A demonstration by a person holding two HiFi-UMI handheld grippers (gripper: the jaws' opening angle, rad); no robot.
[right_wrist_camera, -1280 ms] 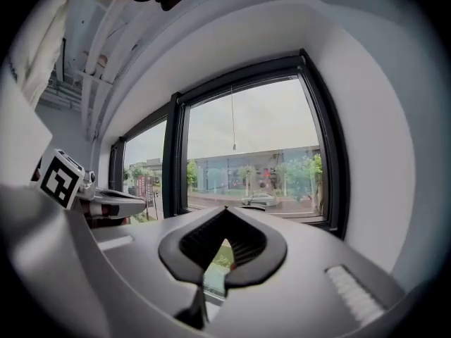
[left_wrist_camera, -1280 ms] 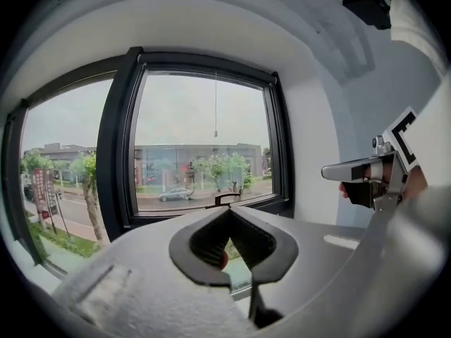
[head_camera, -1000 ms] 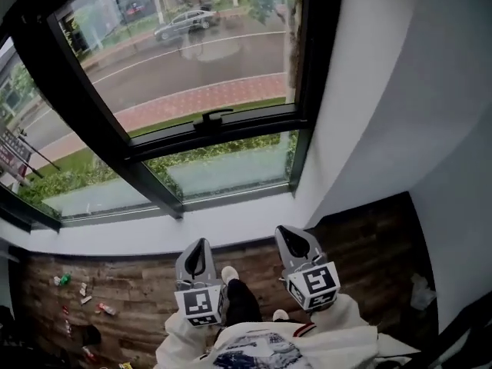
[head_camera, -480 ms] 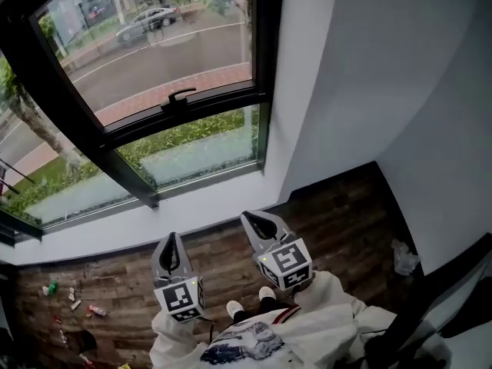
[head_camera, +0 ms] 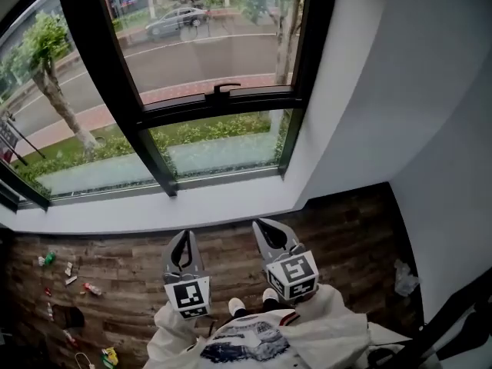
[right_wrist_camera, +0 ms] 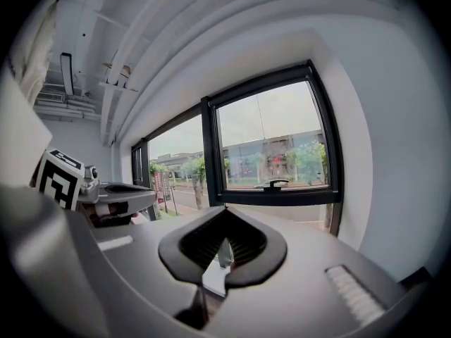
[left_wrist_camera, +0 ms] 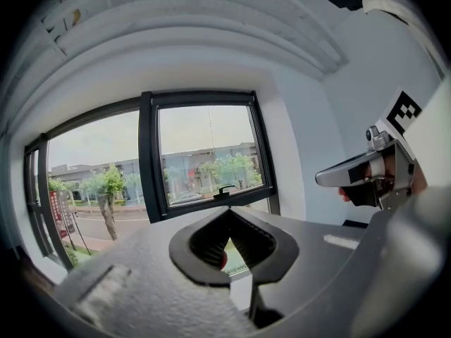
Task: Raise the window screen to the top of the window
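While both pairs of fingers are pressed together with nothing between them, the left gripper and the right gripper sit side by side close to the person's body, pointing almost level toward the window. Below and just ahead of the fingers lies the brown wood-plank floor, and past it the white window sill, both well apart from the fingertips. Beyond the sill, ahead of and above the fingers, stands the black-framed window.

What matters is a black horizontal bar crossing the right-hand pane. Its long axis runs left to right, square across the line the fingers point along, and a small black handle sits at its middle. I take this bar for the window screen's rail, though no mesh can be made out. It lies low in the frame, well short of the top edge. The handle lies roughly midway between the two pairs of fingers and well out of reach. The right fingers are only a shade farther forward.
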